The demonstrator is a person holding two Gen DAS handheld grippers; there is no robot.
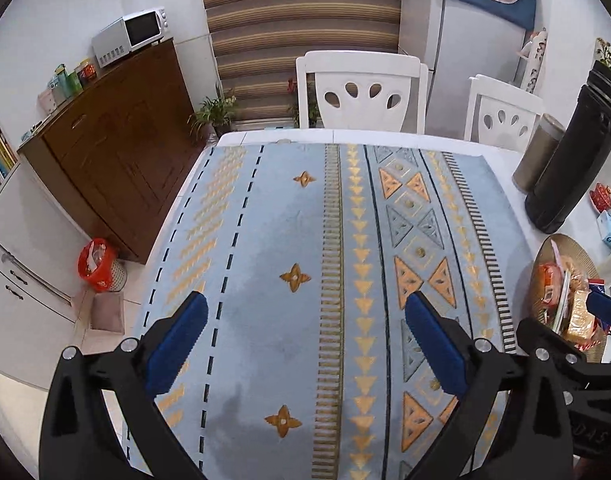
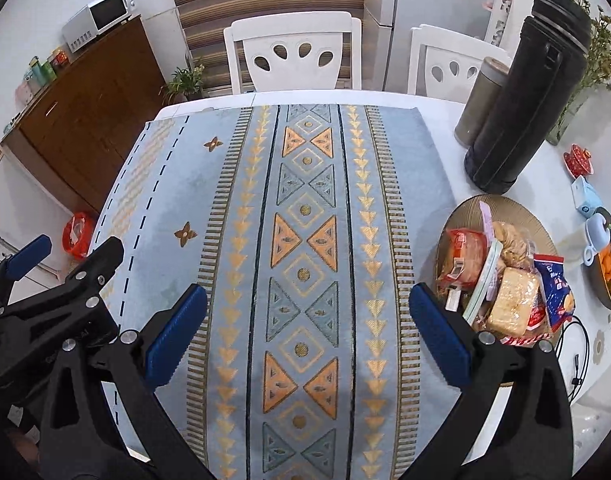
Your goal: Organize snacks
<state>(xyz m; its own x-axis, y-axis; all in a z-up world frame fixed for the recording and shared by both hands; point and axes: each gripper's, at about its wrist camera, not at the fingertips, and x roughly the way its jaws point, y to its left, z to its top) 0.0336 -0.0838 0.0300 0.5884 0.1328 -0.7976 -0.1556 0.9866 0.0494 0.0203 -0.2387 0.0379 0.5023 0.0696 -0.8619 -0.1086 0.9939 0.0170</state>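
A round woven tray at the table's right holds a pile of snack packs: a red-orange pack, a clear-wrapped biscuit block and a blue-red pack. My right gripper hangs open over the patterned mat, its right fingertip just left of the tray, nothing between the pads. My left gripper is open too, over the mat's left half. The left wrist view catches the tray and snacks at its right edge, with the right gripper's finger in front.
A tall black flask and a grey flask stand behind the tray. A red lidded cup, a blue item and a dish of oranges lie far right. Two white chairs face the far edge.
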